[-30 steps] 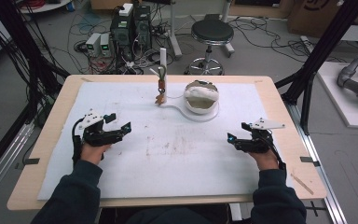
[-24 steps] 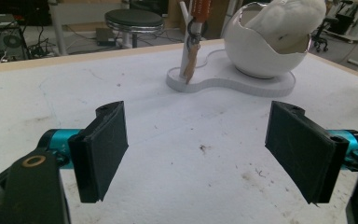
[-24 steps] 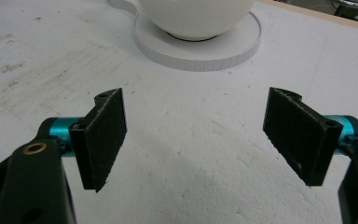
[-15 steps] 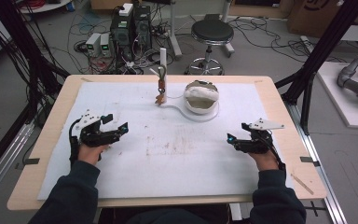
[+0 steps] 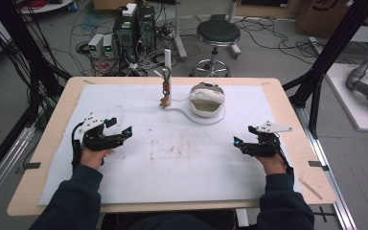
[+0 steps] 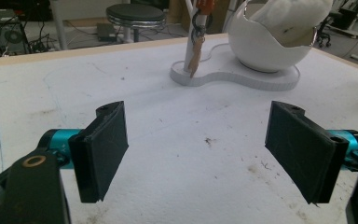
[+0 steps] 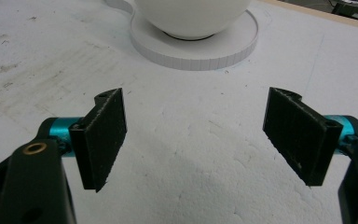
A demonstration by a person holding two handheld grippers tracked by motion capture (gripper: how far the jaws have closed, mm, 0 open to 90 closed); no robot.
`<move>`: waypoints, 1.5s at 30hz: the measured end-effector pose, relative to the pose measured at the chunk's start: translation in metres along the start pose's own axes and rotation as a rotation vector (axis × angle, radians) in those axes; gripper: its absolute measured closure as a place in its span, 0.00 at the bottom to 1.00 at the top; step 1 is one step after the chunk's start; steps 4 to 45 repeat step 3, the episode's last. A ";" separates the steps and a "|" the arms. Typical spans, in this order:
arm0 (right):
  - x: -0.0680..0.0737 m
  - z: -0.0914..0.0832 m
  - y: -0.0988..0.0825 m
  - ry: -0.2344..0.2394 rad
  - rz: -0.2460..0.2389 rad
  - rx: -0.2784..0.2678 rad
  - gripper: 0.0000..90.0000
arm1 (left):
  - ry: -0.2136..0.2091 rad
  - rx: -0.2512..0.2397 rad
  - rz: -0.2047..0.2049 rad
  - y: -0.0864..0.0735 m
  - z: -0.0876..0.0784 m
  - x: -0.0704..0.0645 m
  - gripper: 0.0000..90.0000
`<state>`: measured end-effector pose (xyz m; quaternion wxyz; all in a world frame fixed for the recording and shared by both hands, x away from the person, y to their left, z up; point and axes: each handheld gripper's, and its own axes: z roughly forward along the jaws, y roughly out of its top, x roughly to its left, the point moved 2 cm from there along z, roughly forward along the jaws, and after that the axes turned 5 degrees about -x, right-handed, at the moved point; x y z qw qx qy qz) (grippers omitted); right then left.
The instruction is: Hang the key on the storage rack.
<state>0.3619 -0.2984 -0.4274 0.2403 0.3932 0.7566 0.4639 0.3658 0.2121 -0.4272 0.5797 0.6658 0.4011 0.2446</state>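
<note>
A white bowl (image 5: pixel 207 99) with a pale cloth-like lump inside sits on a flat white base (image 5: pixel 199 116) at the back middle of the table. A thin white post (image 5: pixel 167 72) rises from that base with a small brown piece hanging on it. My left gripper (image 5: pixel 120 125) rests at the left of the white sheet, open and empty. In its own view the left gripper (image 6: pixel 203 140) faces the post (image 6: pixel 193 42) and the bowl (image 6: pixel 265 42). My right gripper (image 5: pixel 244 135) lies at the right, also open and empty. The right gripper (image 7: pixel 196 140) points at the bowl (image 7: pixel 193 16) and its base (image 7: pixel 200 49).
A white foam sheet (image 5: pixel 172 163) with scuffs and stains covers most of the wooden table (image 5: pixel 287 105). Beyond the far edge stand a stool (image 5: pixel 218 33), computer boxes (image 5: pixel 134 26) and loose cables. Black frame posts (image 5: pixel 326 62) flank the table.
</note>
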 end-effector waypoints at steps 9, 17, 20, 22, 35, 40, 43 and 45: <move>-0.001 0.001 0.000 0.002 -0.001 0.000 0.24 | 0.005 -0.001 -0.002 0.000 0.000 0.001 0.23; -0.001 0.001 0.000 0.002 -0.001 0.000 0.24 | 0.005 -0.001 -0.002 0.000 0.000 0.001 0.23; -0.001 0.001 0.000 0.002 -0.001 0.000 0.24 | 0.005 -0.001 -0.002 0.000 0.000 0.001 0.23; -0.001 0.001 0.000 0.002 -0.001 0.000 0.24 | 0.005 -0.001 -0.002 0.000 0.000 0.001 0.23; -0.001 0.001 0.000 0.002 -0.001 0.000 0.24 | 0.005 -0.001 -0.002 0.000 0.000 0.001 0.23; -0.001 0.001 0.000 0.002 -0.001 0.000 0.24 | 0.005 -0.001 -0.002 0.000 0.000 0.001 0.23; -0.001 0.001 0.000 0.002 -0.001 0.000 0.24 | 0.005 -0.001 -0.002 0.000 0.000 0.001 0.23; -0.001 0.001 0.000 0.002 -0.001 0.000 0.24 | 0.005 -0.001 -0.002 0.000 0.000 0.001 0.23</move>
